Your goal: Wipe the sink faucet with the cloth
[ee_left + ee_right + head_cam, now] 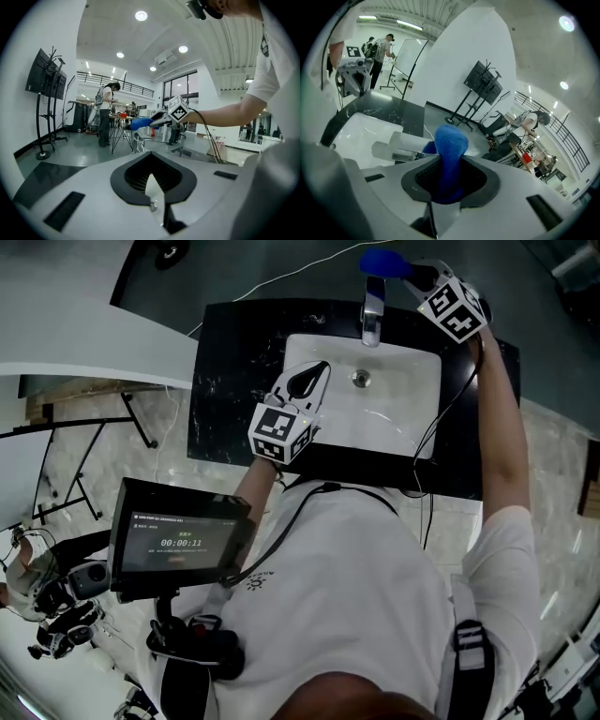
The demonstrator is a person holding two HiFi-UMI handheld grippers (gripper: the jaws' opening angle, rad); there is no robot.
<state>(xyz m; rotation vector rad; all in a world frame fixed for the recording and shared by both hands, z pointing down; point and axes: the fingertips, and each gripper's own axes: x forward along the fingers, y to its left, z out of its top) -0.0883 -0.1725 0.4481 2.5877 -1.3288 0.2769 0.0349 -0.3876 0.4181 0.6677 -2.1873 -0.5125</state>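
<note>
The chrome faucet stands at the back rim of the white sink, which is set in a black counter. My right gripper is shut on a blue cloth, held just above and behind the faucet's top. In the right gripper view the cloth stands up out of the jaws, with the faucet just beyond it to the left. My left gripper hovers over the left of the basin, shut and holding nothing. In the left gripper view the closed jaws point towards the right gripper's cloth.
The black marble counter surrounds the basin, and the drain lies near the faucet's foot. A cable hangs from the right gripper across the sink's right side. A screen is mounted at the person's chest. People stand at tables far off.
</note>
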